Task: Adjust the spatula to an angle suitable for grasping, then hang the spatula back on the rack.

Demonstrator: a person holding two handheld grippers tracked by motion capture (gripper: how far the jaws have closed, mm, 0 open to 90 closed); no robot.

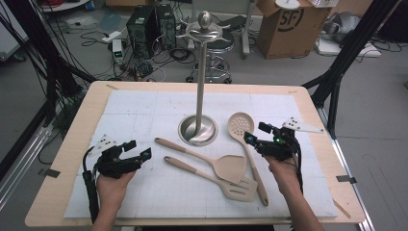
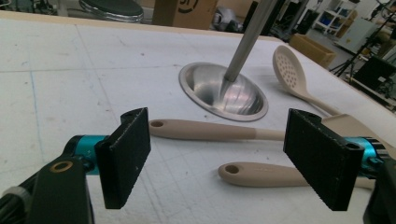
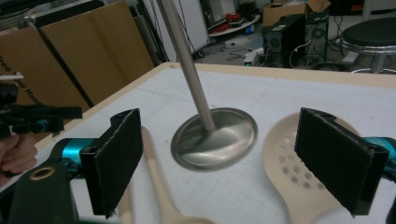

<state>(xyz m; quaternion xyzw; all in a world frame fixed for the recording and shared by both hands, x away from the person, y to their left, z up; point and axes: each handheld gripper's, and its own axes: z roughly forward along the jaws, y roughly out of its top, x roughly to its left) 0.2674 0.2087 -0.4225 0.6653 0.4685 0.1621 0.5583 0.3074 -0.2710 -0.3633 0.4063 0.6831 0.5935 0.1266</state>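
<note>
Beige spatulas [image 1: 226,168], beige hole-dotted skimmer [image 1: 239,126], silver stand [image 1: 198,129], white gridded mat [image 1: 144,110].

**Three beige utensils beside a steel hanging stand**

A steel utensil stand [image 1: 198,129] rises upright from a round dished base near the middle of the white mat [image 1: 144,110], its hook crown at the top. A beige skimmer [image 1: 246,149] lies flat just right of the base, perforated bowl toward the far edge, handle running to the near edge. A solid turner [image 1: 202,156] and a slotted turner [image 1: 211,180] lie side by side, handle holes pointing left, blades overlapping toward the near right.
</note>
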